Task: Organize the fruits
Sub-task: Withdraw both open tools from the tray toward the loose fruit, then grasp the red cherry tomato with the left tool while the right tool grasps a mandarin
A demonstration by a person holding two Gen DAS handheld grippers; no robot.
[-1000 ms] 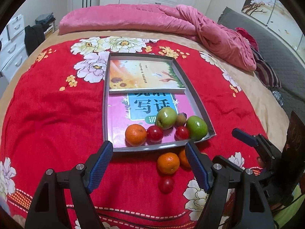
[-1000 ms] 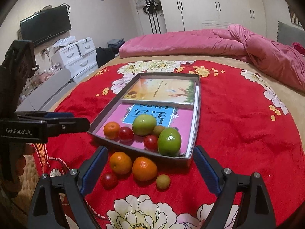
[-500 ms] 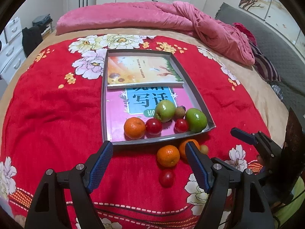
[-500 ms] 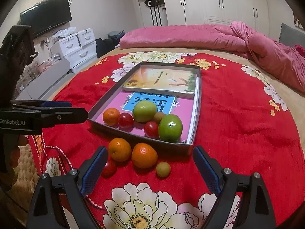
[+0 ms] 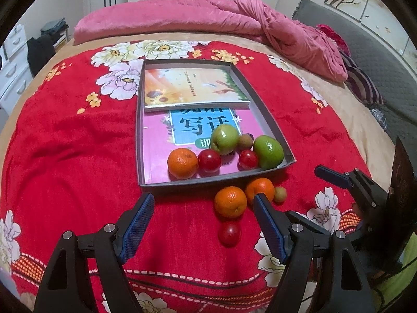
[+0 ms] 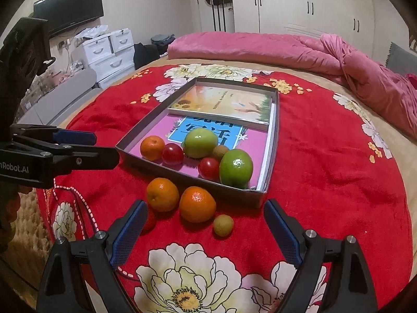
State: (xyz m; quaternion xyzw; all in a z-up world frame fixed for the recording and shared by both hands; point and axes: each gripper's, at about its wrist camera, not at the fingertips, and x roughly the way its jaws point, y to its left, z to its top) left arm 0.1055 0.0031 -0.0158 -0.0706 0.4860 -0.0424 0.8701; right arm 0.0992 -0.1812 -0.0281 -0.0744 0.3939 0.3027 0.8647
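A grey tray (image 5: 139,140) (image 6: 229,195) lies on the red floral blanket with two books in it. At its near end sit an orange (image 5: 182,163), two red tomatoes (image 5: 209,160), two green apples (image 5: 268,151) (image 6: 235,168) and a small brown fruit (image 5: 245,141). Outside the tray, on the blanket, lie two oranges (image 5: 230,201) (image 6: 197,204), a red tomato (image 5: 229,232) and a small green fruit (image 6: 223,224). My left gripper (image 5: 203,208) hangs open just short of the tray's near rim. My right gripper (image 6: 206,216) is open, with the loose fruits lying between and ahead of its fingers.
A rumpled pink quilt (image 5: 234,23) lies across the far side of the bed. White drawers (image 6: 109,52) and a television (image 6: 69,9) stand at the left, wardrobes (image 6: 307,2) behind. Open blanket (image 5: 65,143) spreads to the left of the tray.
Both views have drifted slightly, so the tray and fruits sit a little higher and nearer in frame. Both grippers stay open and no fruit has moved.
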